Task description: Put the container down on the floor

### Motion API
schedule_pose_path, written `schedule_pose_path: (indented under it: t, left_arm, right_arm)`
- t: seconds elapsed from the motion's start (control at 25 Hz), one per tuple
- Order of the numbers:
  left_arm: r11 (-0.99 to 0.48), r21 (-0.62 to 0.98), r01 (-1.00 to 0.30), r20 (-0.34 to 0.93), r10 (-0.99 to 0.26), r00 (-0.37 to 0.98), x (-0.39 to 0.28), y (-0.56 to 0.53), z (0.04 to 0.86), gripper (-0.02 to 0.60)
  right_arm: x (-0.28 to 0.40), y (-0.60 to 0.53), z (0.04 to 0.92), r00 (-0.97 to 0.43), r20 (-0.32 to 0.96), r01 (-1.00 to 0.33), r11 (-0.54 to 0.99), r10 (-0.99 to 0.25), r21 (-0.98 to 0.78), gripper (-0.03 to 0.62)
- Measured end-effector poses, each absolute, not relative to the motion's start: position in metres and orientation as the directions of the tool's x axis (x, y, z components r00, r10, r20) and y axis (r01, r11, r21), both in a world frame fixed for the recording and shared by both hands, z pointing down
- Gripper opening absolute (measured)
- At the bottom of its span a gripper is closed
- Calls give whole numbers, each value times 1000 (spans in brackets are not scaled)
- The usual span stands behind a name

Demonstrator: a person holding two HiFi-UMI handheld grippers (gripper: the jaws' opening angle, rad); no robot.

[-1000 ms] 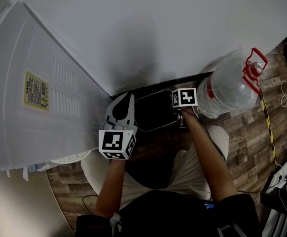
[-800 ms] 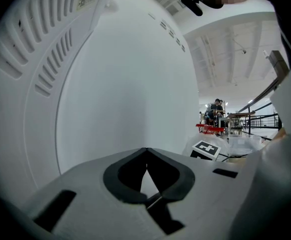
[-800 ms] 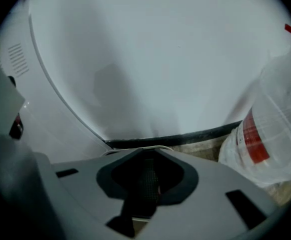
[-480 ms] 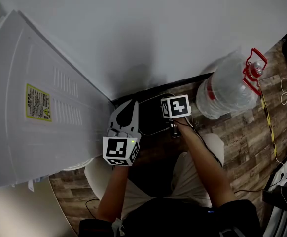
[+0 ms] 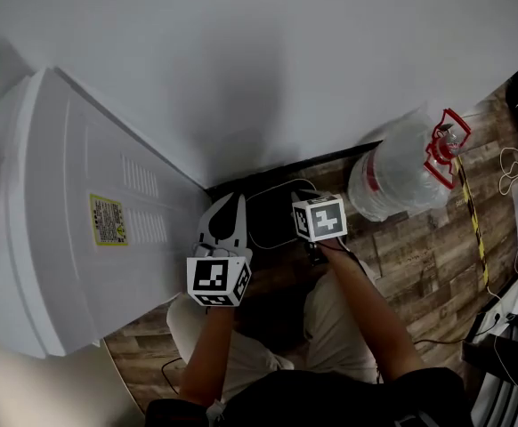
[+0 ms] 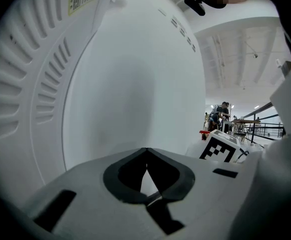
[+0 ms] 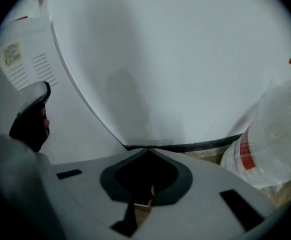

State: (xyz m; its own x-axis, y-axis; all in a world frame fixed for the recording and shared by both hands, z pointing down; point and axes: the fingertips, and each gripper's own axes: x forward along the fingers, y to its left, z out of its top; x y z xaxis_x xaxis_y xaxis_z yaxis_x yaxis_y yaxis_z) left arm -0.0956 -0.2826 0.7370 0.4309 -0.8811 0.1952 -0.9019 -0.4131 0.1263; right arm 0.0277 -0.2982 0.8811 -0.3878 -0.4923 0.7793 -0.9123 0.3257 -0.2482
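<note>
The container [image 5: 397,178] is a large clear water bottle with a red band and a red handle [image 5: 441,140]. It rests on the wood floor against the wall, free of both grippers, and shows at the right of the right gripper view [image 7: 270,149]. My right gripper [image 5: 302,196] is to its left, apart from it, with its jaws shut and nothing between them [image 7: 148,149]. My left gripper [image 5: 227,213] hangs beside the white appliance, also shut and empty [image 6: 146,150].
A tall white appliance [image 5: 81,229] with a yellow label fills the left side. A black baseboard [image 5: 268,172] runs along the white wall. A thin cable [image 5: 268,238] loops on the floor between the grippers. Yellow-black tape [image 5: 473,229] and more cables lie at the right.
My right gripper has drawn back to the left, away from the container. The container stays on the floor by the wall. The left gripper has hardly moved.
</note>
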Motion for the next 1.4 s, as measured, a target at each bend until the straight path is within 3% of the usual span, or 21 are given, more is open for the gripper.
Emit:
schedule_pose_path:
  t: [0.4, 0.76, 1.4]
  left_arm:
    - [-426, 186, -885, 253, -850, 462, -77, -277, 652, 18]
    - [-458, 171, -872, 311, -815, 489, -64, -266, 529, 18]
    - [-413, 154, -898, 307, -843, 441, -66, -264, 322, 18]
  right_arm:
    - [37, -287, 783, -427, 756, -898, 328, -495, -292, 28]
    - [40, -276, 641, -457, 736, -885, 340, -500, -318, 29]
    - [38, -278, 431, -514, 710, -847, 415, -482, -331, 29]
